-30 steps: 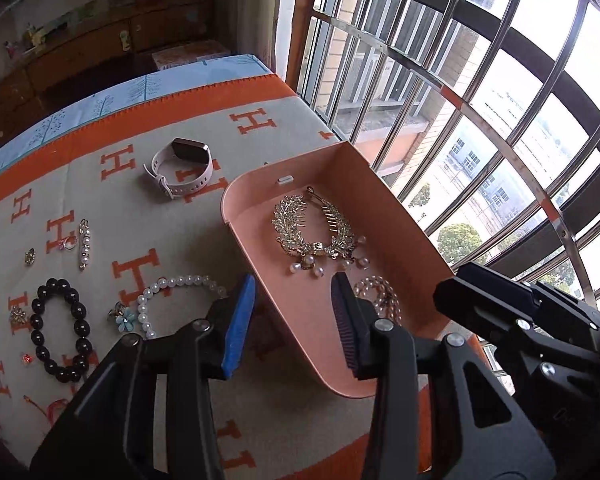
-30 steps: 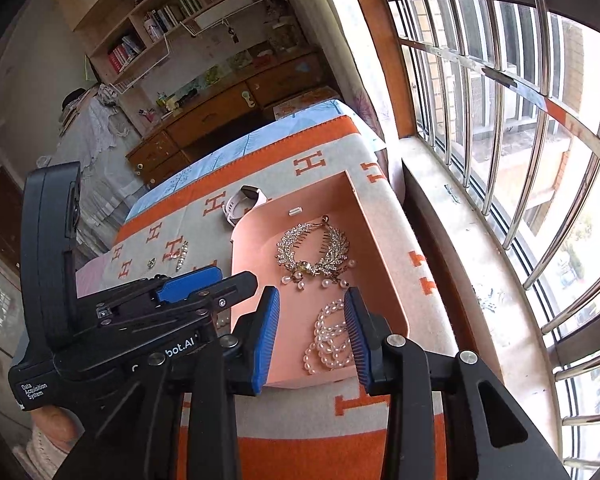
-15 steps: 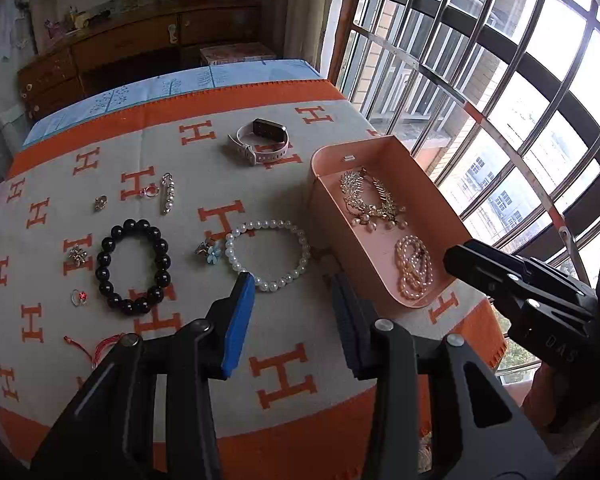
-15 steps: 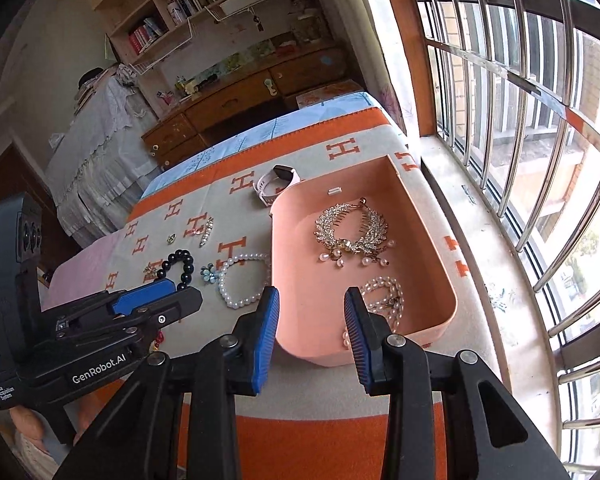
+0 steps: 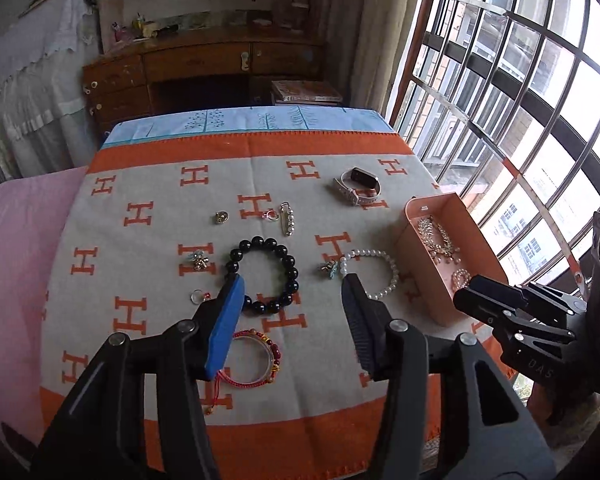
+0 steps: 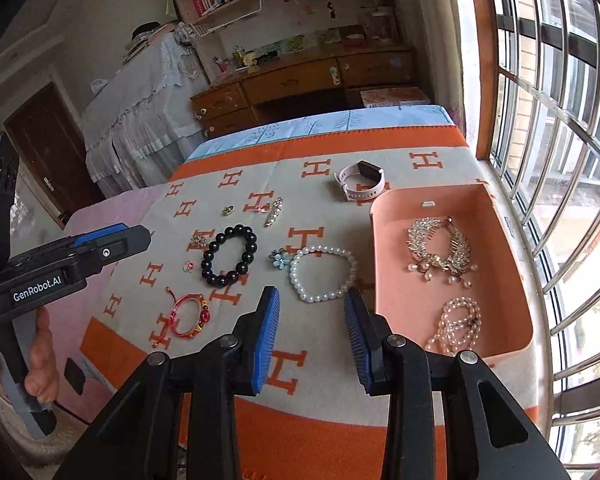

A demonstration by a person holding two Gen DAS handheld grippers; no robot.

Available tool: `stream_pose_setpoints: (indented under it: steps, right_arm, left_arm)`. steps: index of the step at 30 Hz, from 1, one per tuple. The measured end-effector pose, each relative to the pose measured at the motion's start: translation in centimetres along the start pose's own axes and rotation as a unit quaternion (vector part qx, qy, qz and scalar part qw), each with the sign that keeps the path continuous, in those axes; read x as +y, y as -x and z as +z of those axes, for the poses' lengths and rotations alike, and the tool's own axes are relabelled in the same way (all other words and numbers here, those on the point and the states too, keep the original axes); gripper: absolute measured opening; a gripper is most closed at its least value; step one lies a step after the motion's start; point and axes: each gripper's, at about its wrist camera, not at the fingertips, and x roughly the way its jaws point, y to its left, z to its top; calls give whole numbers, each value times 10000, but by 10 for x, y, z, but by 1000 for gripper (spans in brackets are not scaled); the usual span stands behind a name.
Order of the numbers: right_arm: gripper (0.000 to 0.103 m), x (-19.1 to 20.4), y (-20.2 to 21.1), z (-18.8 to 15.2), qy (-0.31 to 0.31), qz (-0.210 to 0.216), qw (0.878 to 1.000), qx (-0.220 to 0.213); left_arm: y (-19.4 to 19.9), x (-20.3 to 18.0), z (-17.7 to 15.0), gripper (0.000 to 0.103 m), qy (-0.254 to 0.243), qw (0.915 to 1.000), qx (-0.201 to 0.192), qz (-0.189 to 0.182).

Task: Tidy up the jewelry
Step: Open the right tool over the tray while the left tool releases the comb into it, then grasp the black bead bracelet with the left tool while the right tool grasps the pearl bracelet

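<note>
An orange-bordered grey cloth (image 6: pixel 332 208) printed with H's carries a pink tray (image 6: pixel 384 280) at three o'clock, a white pearl bracelet (image 6: pixel 323 273) centrally, a black bead bracelet (image 6: pixel 230 255) at nine, a red string bracelet (image 6: pixel 189 316) at seven and a white watch (image 6: pixel 360 179) at twelve.

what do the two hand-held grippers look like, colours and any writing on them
Both are matte black plastic frames with silver screw heads. The right hand-held gripper has two ribbed blue finger pads. The left hand-held gripper shows a blue pad on one finger and a ribbed face that looks black on the other. Seen from the right wrist, the left unit's body carries white "GenRobot.AI" lettering and blue trim, held by a bare hand.
</note>
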Motion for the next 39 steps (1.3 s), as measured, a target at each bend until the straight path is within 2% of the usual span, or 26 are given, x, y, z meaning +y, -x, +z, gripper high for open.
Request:
stream_pose_setpoints:
  steps: [3,7,10,13,17,23,32,36,39]
  right_arm:
    - [34,19,-27,17,298,221,9983,442]
    - [34,35,-69,35,724,100,9923,1002]
    - [34,41,-99,43,789,97,9863,1443]
    - [34,44,-123,50,898,-34,9818,1675]
    - [29,43,-151,53,1002,-180,9756,1944]
    - [23,42,-182,51,1103,-330,9689,2189]
    - [17,39,-197,50,1155,-379,9669,2245]
    - [10,39,-195,49,1161,-367,9668,2248]
    - [8,36,-191,50,1023,-255,9678,2286]
  left_arm:
    - [-17,18,4,48,73,9994,215,242]
    - [-50,44,15,48,325,9966,693,298]
    - [-77,56,25,48,388,9930,1057,368]
    - [-99,61,37,48,310,9897,1358,317]
    - [-128,66,48,48,239,9839,1734,373]
    - [-162,70,46,44,340,9741,2218,271]
    - [-187,63,37,32,309,9673,2507,231]
    - [-195,59,36,31,306,9655,2575,254]
    - [-200,56,36,31,290,9644,2614,272]
